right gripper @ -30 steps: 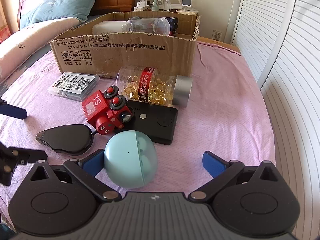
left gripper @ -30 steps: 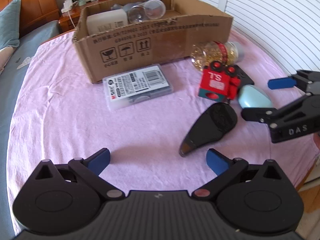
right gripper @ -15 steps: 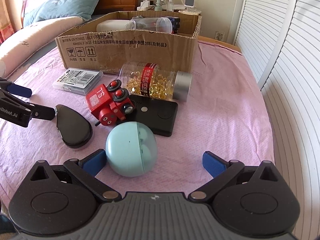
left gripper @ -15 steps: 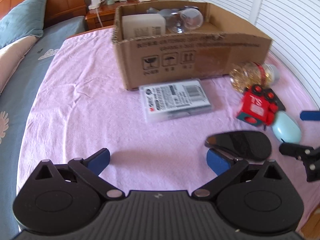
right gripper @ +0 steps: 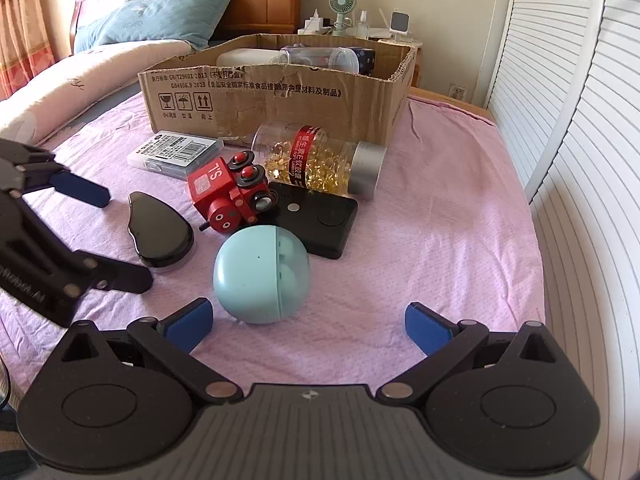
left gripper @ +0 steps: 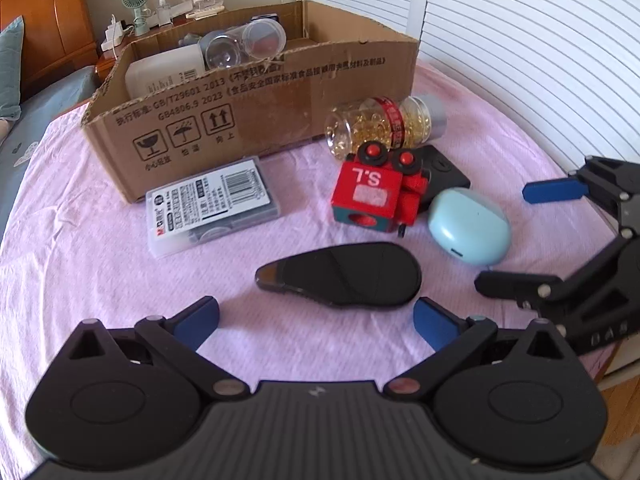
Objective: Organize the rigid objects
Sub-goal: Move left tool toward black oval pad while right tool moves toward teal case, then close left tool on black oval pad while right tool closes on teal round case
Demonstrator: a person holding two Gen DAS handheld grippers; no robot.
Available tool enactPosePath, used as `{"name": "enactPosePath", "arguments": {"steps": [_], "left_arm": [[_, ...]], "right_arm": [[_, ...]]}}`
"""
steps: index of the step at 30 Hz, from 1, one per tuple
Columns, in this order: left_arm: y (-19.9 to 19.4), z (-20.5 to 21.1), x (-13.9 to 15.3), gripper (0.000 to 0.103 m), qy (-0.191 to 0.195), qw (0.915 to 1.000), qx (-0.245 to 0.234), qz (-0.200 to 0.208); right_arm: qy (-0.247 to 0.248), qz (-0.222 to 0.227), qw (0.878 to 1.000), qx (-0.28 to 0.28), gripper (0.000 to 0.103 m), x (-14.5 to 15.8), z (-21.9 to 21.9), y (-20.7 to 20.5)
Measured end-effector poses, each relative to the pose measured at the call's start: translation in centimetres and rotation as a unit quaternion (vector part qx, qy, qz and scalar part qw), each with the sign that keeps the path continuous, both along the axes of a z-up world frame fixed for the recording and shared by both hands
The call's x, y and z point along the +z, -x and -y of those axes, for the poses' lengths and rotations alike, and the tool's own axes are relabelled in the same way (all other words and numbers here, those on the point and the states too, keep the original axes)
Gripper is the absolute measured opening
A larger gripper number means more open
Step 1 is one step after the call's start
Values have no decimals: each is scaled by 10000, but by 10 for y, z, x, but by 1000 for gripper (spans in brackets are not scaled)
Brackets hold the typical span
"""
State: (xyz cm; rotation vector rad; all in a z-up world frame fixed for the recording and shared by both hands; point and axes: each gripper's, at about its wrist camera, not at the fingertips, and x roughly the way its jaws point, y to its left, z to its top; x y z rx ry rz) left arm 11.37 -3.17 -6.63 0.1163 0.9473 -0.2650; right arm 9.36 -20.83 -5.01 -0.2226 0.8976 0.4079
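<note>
Both tools are wide open and hold nothing. The left tool [left gripper: 316,318] hangs over the pink cloth [left gripper: 100,264], with the flat black case [left gripper: 348,274] just ahead at 12 o'clock. The right tool [right gripper: 306,320] has the round blue case [right gripper: 262,276] close in front — near its left finger. The red toy train [right gripper: 230,194], pill bottle [right gripper: 316,162] and cardboard box [right gripper: 280,108] sit farther off at 12 o'clock.
</note>
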Motion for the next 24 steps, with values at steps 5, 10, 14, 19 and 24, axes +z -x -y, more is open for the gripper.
{"name": "enactPosePath", "arguments": {"steps": [5,10,14,19,24], "left_arm": [[-5,10,0,102,14,10000,67,25],[-5,13,0,97,56,9999,10,147],[-3,8,3,90,71,9998,-96,173],[2,-9,3,90,47,9999,-22,152],[11,-36,2,90,47,9999,81,125]], "right_arm": [[-27,41,10000,33,103,0,2,3],[-33,51,10000,28,103,0,3,3],[-21,39,10000,6,103,0,2,3],[17,-36,10000,-7,103,1,-2,0],[42,-138,9996,234,103,1,-16,-2]]}}
